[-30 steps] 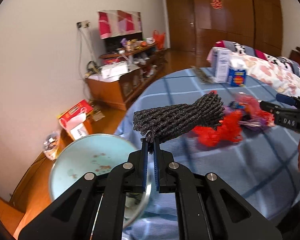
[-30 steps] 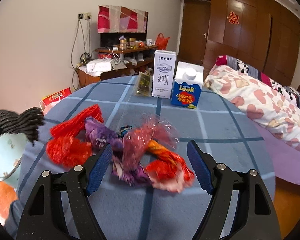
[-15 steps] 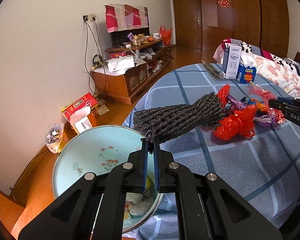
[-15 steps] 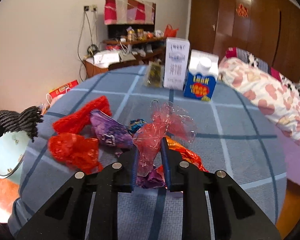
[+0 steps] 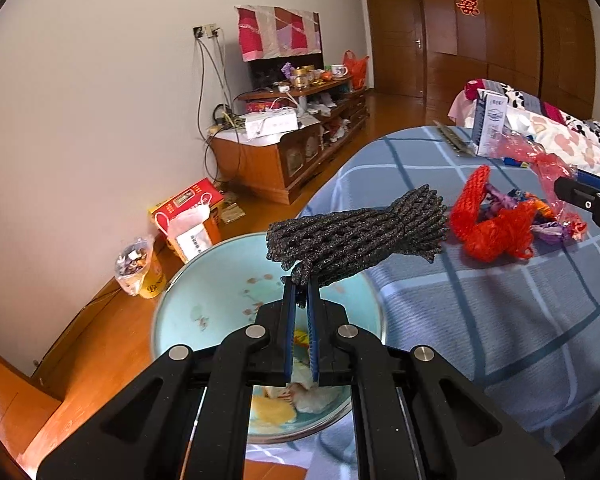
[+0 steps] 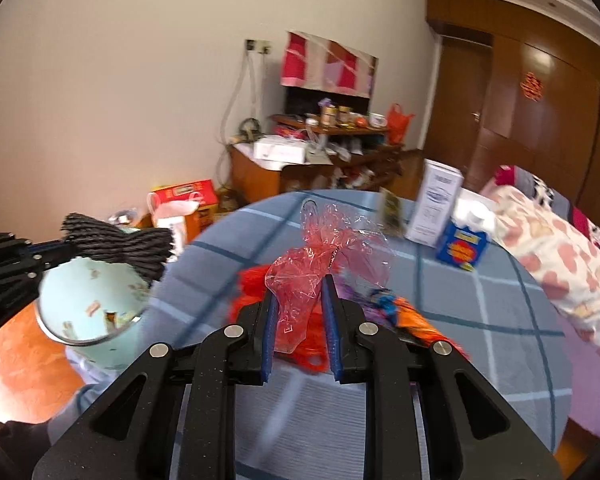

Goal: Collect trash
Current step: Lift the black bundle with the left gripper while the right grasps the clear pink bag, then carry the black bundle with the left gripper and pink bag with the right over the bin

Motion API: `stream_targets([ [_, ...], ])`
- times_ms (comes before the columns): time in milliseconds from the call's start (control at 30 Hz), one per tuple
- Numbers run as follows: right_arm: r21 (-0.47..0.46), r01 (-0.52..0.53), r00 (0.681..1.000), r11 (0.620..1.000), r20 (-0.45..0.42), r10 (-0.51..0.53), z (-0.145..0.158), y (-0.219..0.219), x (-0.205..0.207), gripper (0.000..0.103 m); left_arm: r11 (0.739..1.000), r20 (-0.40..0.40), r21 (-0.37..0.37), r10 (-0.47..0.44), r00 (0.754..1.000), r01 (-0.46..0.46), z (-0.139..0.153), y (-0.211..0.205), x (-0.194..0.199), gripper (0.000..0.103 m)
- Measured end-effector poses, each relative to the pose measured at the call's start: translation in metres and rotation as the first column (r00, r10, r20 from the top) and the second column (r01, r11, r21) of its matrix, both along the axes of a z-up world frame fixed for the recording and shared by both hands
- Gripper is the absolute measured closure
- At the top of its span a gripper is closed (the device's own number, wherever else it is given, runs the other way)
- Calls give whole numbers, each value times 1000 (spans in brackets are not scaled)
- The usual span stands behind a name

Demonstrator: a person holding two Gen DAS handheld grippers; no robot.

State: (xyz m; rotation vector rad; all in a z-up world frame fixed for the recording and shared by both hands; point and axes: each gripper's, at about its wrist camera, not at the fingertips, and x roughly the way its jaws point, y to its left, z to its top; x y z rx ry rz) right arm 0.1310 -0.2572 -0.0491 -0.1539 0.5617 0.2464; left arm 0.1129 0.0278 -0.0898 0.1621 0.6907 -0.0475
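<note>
Swinging out past the table edge since a second ago, the left gripper [image 5: 300, 292] now hangs over the pale blue bowl [image 5: 204, 300], which sits below and just ahead of its fingertips where earlier only part of the bowl showed. Its jaws are pinched almost together on one corner of the black foam net [image 5: 356, 236], and the rest of the net sticks out forward and to the right of the tips. Scraps already lie in the bowl beneath the jaws, so the net looks ready to be let go there. Off to its right on the blue checked tablecloth [image 5: 500, 320], the red net [image 5: 488, 224] and the purple wrappers wait. Further right, the right gripper [image 6: 300, 296], which stood wide around the heap a second ago, has closed narrow on the pink cellophane wrapper [image 6: 320, 256] and raised it clear of the pile; the wrapper fans out just ahead of its tips. I judge its next trip is leftward to the bowl
</note>
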Motion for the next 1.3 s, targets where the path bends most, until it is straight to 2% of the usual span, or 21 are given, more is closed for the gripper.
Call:
stream_targets([
  [400, -23, -126, 992, 992, -4, 126, -9, 63, 0, 81, 997, -9, 20, 71, 997, -71, -5, 38, -10, 98],
  [867, -65, -204, 979, 977, -5, 204, -15, 103, 6, 81, 986, -14, 34, 162, 987, -162, -10, 76, -12, 98],
  [1300, -96, -263, 965, 960, -13, 263, -22, 130, 7, 80, 980, -7, 42, 195, 981, -194, -11, 88, -15, 98],
])
